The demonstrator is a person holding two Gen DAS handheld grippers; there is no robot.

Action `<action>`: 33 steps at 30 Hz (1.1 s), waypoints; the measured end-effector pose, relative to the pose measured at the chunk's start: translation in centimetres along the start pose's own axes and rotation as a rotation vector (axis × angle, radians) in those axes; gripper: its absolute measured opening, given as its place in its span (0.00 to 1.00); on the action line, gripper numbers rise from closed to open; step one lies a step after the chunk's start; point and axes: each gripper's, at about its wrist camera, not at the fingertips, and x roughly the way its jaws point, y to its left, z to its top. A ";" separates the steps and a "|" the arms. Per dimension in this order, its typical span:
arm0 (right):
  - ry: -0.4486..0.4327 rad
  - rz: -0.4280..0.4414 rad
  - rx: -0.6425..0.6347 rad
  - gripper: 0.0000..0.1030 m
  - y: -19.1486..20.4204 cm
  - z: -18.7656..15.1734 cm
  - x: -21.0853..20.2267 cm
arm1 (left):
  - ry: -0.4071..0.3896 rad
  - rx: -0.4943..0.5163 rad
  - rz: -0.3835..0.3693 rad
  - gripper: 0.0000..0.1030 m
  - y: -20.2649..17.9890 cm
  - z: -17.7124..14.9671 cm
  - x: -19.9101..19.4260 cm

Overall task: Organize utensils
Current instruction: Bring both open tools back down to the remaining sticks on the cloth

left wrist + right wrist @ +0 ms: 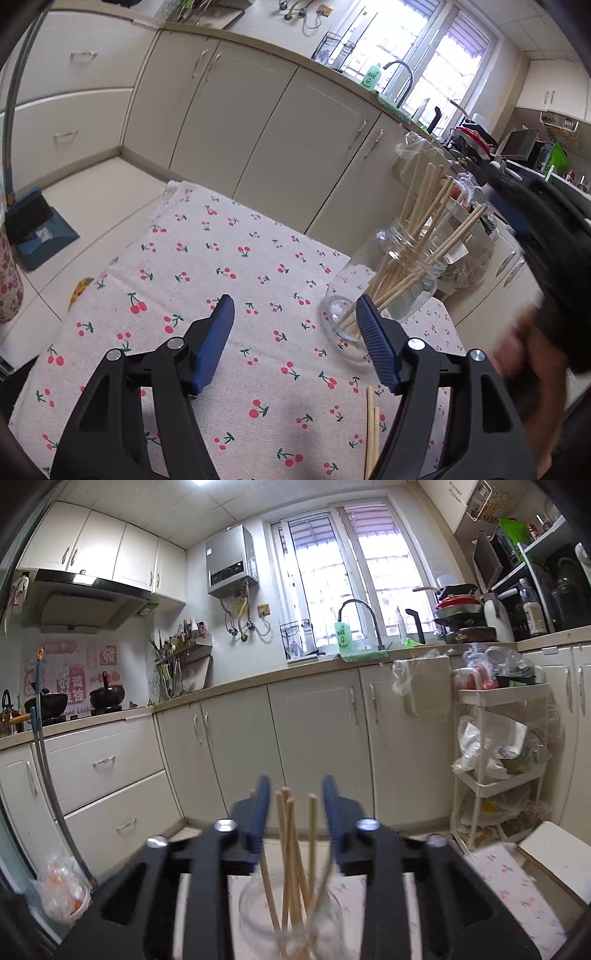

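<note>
While my right gripper (pixel 293 812) hangs right above the glass jar (pixel 388 280), I read this as the drop-off step: chopsticks going into the jar. Its jaws stand partly apart, and the tops of several chopsticks (pixel 291 842) rise between them; pads don't look pressed on any stick, so nothing looks held, though the blur leaves some doubt. In the left wrist view that right tool is only a dark blur far right, a hand (pixel 517 354) smeared under it.

Left gripper (pixel 295 332) is wide open and empty, low over the cherry-print cloth (pixel 221 258), its right finger just beside the jar's base, not visibly touching.

Containers: one clear jar, on the right part of the cloth, appears tilted in the fisheye. It holds a bundle of pale wooden chopsticks (pixel 424 221) fanning out of the mouth, tips down at the bottom. No other holder on the table that I can see.

Still loose: a couple of chopsticks on the cloth (pixel 371 432), near edge, just left of the left gripper's right finger.

Next move, my guess: lift the right tool clear of the stick tops without dragging any out, then pick up the loose pair. They lie flat, thin, close together, so a low, square approach; left tool may need to steady the jar.
</note>
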 end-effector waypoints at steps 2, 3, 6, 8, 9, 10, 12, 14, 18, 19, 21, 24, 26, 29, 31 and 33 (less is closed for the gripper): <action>0.068 -0.015 0.009 0.37 -0.5 -0.4 -2.5 | -0.003 -0.005 -0.002 0.64 0.1 0.0 0.0; 0.121 -0.017 0.009 0.37 -0.7 -0.9 -3.4 | 0.003 -0.003 0.000 0.65 0.1 0.0 0.0; 0.347 -0.032 -0.002 0.37 -1.3 -4.3 -5.9 | 0.048 0.011 0.020 0.65 0.0 -0.1 0.0; 0.477 -0.049 -0.011 0.37 -1.9 -6.7 -7.1 | 0.088 0.017 0.019 0.66 -0.1 -0.5 -0.7; 0.517 -0.064 -0.002 0.38 -2.4 -7.6 -7.9 | 0.108 0.034 0.028 0.67 -0.4 -0.8 -1.0; 0.549 -0.078 0.015 0.40 -3.0 -8.4 -8.5 | 0.153 0.073 0.035 0.67 -0.9 -1.4 -1.1; 0.603 -0.111 0.059 0.47 -4.2 -9.6 -9.6 | 0.231 0.148 0.015 0.67 -2.1 -2.6 -1.1; 0.618 -0.134 0.080 0.49 -5.0 -10.0 -10.6 | 0.270 0.249 0.042 0.67 -3.8 -3.8 -1.0; 0.598 -0.141 0.100 0.58 -5.2 -10.1 -11.6 | 0.321 0.319 0.078 0.67 -6.2 -4.6 0.2; 0.589 -0.137 0.105 0.59 -5.3 -10.3 -12.0 | 0.333 0.326 0.092 0.67 -6.6 -4.7 0.7; 0.581 -0.133 0.115 0.63 -5.6 -10.3 -12.2 | 0.347 0.334 0.111 0.67 -7.3 -4.7 1.7; 0.581 -0.128 0.149 0.63 -6.2 -10.3 -12.3 | 0.366 0.352 0.148 0.67 -8.3 -4.7 3.4; 0.585 -0.128 0.172 0.63 -6.7 -10.4 -12.3 | 0.381 0.369 0.175 0.67 -8.8 -4.7 4.5; 0.589 -0.123 0.199 0.64 -7.1 -10.4 -12.2 | 0.396 0.386 0.217 0.67 -9.0 -4.7 5.7; 0.590 -0.119 0.201 0.64 -7.1 -10.4 -12.2 | 0.397 0.408 0.246 0.67 -9.1 -4.6 6.0; 0.591 -0.118 0.188 0.65 -6.9 -10.3 -12.2 | 0.402 0.399 0.256 0.67 -8.9 -4.3 5.9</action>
